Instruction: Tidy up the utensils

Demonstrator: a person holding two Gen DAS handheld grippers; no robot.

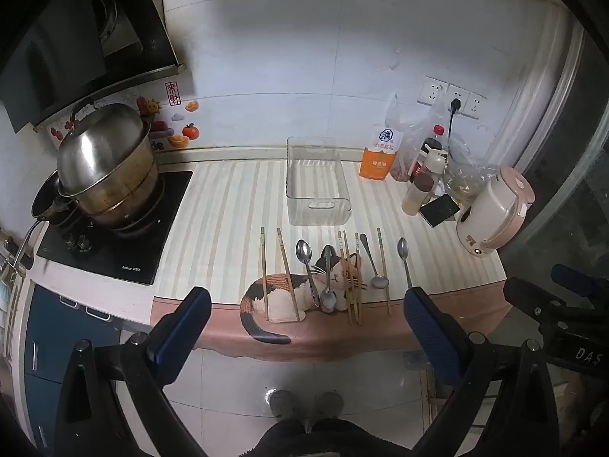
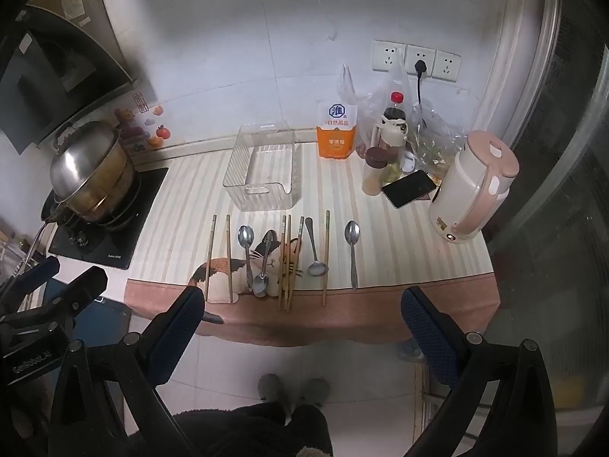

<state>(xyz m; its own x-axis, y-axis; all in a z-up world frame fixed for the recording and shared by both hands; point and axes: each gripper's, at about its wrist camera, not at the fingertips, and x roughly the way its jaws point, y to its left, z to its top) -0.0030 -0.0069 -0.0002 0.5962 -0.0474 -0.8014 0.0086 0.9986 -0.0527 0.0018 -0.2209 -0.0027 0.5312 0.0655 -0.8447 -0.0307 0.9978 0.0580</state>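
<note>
Frankly, we could not read the small print on the orange packet [image 2: 336,133], and the clutter inside the plastic bags [image 2: 426,129] behind the brown-capped jar [image 2: 375,171] was too jumbled to tell apart. The range hood [image 1: 76,38] was cut off at the frame edge, and the fisheye darkened every corner. Below the counter we saw only a dark sleeve or lap and two grey slippers [image 1: 304,403].

The left gripper [image 1: 308,327] was spread fully wide and held nothing; the right gripper [image 2: 300,323] was likewise wide apart and empty. Both hovered off the near edge of the cat-print mat [image 1: 437,304], short of the utensils. On that mat lay a row of wooden chopsticks [image 1: 350,278] mixed with four metal spoons [image 1: 306,262], all pointing away from us, just beyond the fingertips. The clear plastic bin [image 1: 318,186] stood further back, behind the row and apart from it. The pink kettle [image 2: 472,194] sat at the right, beside a dark phone [image 2: 409,188].
</note>
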